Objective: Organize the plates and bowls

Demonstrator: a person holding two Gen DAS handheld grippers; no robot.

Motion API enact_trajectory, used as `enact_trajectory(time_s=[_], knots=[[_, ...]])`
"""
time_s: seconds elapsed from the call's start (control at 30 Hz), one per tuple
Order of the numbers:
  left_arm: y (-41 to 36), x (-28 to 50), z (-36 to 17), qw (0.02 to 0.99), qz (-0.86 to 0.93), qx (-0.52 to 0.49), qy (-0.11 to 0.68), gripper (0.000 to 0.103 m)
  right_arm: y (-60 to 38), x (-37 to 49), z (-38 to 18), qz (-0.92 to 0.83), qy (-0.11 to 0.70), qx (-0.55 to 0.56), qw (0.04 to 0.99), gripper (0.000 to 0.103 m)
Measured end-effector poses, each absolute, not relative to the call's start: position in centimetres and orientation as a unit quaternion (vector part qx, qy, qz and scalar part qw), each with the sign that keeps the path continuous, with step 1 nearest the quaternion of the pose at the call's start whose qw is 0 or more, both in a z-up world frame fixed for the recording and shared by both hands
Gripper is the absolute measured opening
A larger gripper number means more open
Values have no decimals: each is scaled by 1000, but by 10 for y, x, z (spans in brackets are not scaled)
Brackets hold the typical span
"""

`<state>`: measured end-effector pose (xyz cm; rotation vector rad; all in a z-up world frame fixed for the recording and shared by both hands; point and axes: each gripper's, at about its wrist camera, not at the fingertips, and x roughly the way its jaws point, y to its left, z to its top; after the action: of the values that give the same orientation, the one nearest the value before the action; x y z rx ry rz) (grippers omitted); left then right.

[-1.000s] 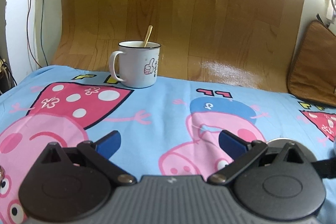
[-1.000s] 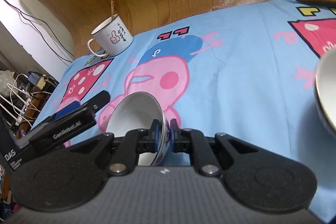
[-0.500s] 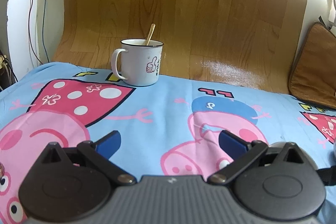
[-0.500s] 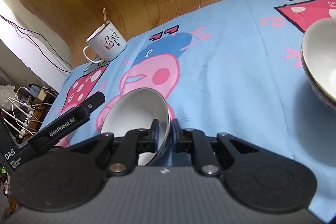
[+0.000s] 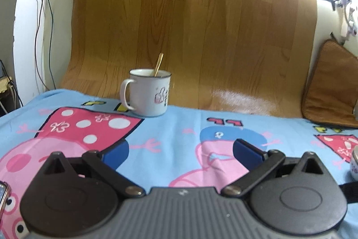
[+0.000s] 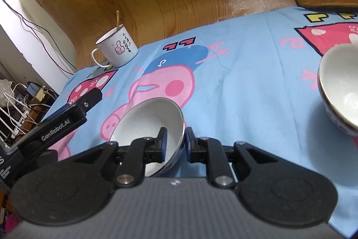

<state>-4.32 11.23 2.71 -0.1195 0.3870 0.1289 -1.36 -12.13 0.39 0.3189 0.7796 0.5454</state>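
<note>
Over the blue cloth (image 6: 246,86), frame edge crops second bowl (image 6: 340,91).

Strong daylight enters from the upper right of the left wrist view, blowing the corner out to pure white and washing the top of the wood-grain backdrop (image 5: 201,21) pale. A glossy patch of glare lies low on that backdrop, seen in both views. The left wrist picture is softly blurred throughout: the print on the mug (image 5: 146,93) is smeared. The right wrist picture is sharper in the middle and dimmer overall. There the held bowl (image 6: 154,127) and the second bowl (image 6: 340,91) throw soft shadows on the blue cartoon cloth (image 6: 246,86). Fisheye bending curves the backdrop and the white wall at the edges.
</note>
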Motion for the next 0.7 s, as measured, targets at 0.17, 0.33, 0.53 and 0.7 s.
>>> enact_trajectory(time_s=[0.17, 0.33, 0.53, 0.7], knots=[[114, -47, 29, 980, 71, -65, 175, 103, -122, -13, 3, 258, 374, 155, 877, 21], [110, -52, 30, 983, 71, -57, 157, 103, -122, -16, 5, 256, 369, 152, 880, 21], [112, -48, 30, 981, 43, -59, 182, 103, -122, -16, 5, 257, 368, 150, 881, 22], [117, -47, 28, 977, 35, -81, 194, 103, -123, -17, 5, 252, 369, 154, 881, 24]])
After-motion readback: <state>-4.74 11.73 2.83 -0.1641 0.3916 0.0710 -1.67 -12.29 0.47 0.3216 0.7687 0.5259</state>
